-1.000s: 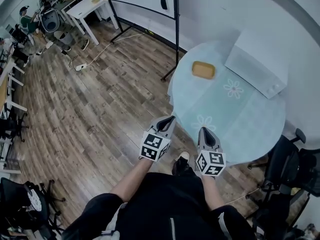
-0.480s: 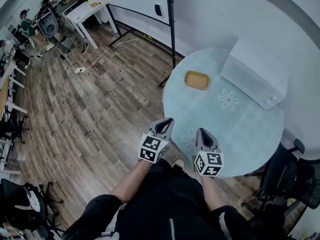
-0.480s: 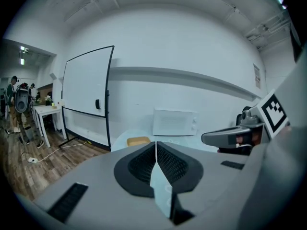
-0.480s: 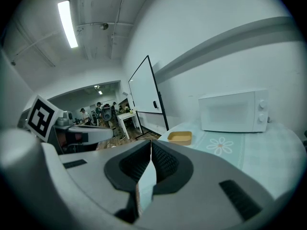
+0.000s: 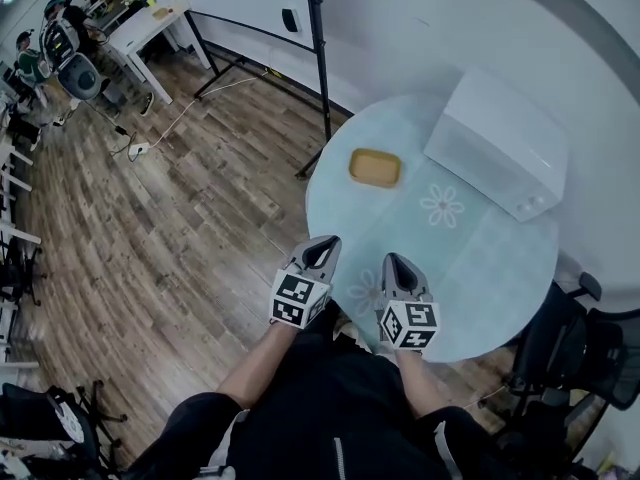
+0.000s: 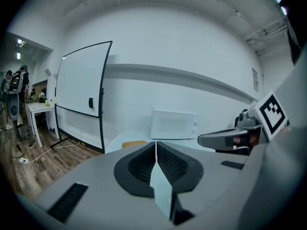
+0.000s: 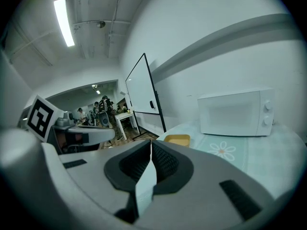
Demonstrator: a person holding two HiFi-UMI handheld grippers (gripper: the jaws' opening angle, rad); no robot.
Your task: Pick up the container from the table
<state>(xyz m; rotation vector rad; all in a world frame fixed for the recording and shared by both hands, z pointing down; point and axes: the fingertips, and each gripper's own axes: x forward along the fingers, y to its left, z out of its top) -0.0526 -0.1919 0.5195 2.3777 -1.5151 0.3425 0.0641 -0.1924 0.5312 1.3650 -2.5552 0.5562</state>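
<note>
A shallow yellow container point(image 5: 375, 167) lies on the far left part of the round table point(image 5: 470, 268), in front of the white microwave point(image 5: 495, 143). It shows small in the right gripper view as the container point(image 7: 177, 139), and its edge peeks over the jaws in the left gripper view point(image 6: 133, 144). My left gripper point(image 5: 322, 251) hovers just off the table's near edge, jaws shut with nothing in them. My right gripper point(image 5: 395, 265) is over the near edge of the table, shut and empty too. Both point toward the container, well short of it.
A whiteboard on a stand point(image 5: 300, 28) is beyond the table to the left. Black office chairs point(image 5: 575, 343) sit at the table's right. Wooden floor point(image 5: 150, 248) spreads to the left, with desks and people at the far left corner point(image 5: 60, 38).
Both grippers have come forward toward the table side by side, and the table with the container now sits lower and closer in the head view. The jaws stay shut.
</note>
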